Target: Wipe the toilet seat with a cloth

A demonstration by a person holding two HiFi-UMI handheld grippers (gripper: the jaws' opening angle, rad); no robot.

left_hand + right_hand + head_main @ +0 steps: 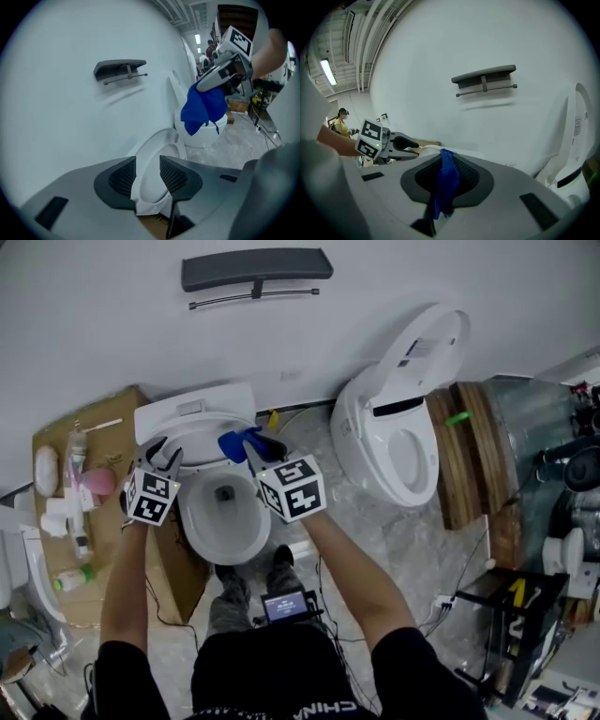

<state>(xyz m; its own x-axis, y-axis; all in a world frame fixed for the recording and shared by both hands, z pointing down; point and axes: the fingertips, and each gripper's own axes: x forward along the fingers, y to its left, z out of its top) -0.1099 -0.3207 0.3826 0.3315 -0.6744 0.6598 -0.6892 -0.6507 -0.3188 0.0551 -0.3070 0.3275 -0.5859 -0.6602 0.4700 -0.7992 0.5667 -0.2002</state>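
A white toilet (225, 545) stands against the wall with its seat and lid (194, 430) raised. My left gripper (157, 456) is at the left edge of the raised lid. In the left gripper view its jaws (147, 165) stand apart with the white lid (161, 152) showing in the gap, the pads not pressing on it. My right gripper (246, 448) hovers over the right back of the bowl, shut on a blue cloth (239, 441). The cloth (446, 180) hangs bunched between the right jaws (445, 159) and also shows in the left gripper view (202, 108).
A second toilet (403, 442) with its lid up stands to the right, next to round wooden pieces (464, 460). A cardboard box (122, 404) with bottles is on the left. A dark bracket (255, 270) hangs on the wall. Cables lie on the floor.
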